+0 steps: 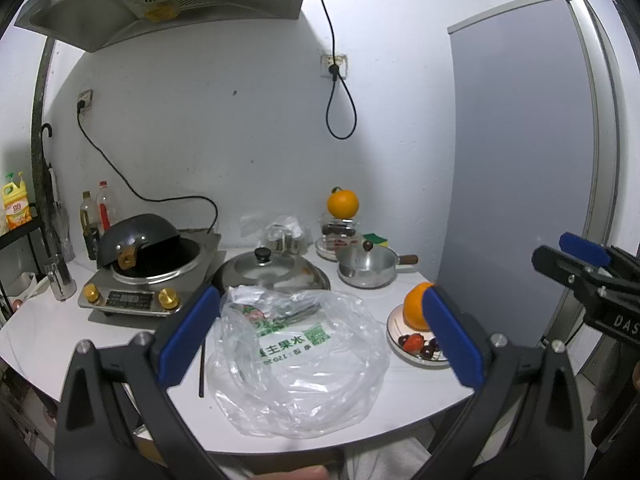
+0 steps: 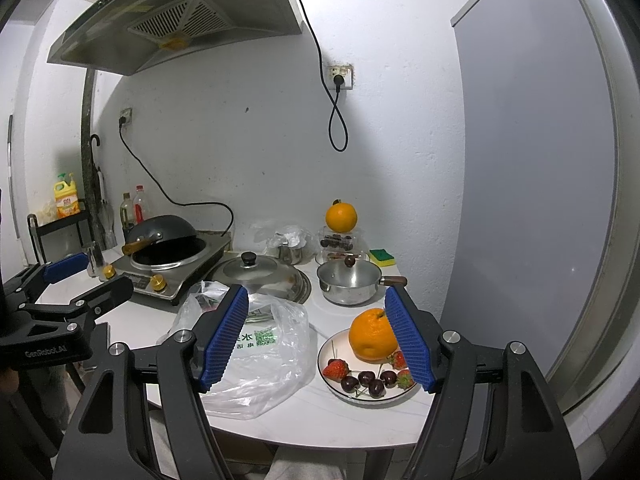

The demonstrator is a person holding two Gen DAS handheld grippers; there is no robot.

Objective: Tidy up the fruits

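Right wrist view showed the right tongs (image 2: 316, 336) standing wide apart and holding nothing, poised over the worktop's (image 2: 320, 412) front edge; the left tongs (image 1: 320, 336) were likewise spread and empty. Near the front right corner sat a plate (image 2: 362, 398) with an orange (image 2: 372, 336), strawberries (image 2: 335, 369) and cherries (image 2: 366, 382) — beside a crumpled plastic bag (image 2: 264, 364). Another orange (image 2: 341, 218) topped a jar at the back edge, behind a small pot (image 2: 347, 282).

the left gripper (image 1: 320, 332) and right gripper (image 2: 318, 334) are showing black angular frames with round silver screws, each wearing ribbed blue pads (image 2: 224, 340). white lettering is running along the black bodies. light grey trousers (image 2: 300, 466) are showing below.
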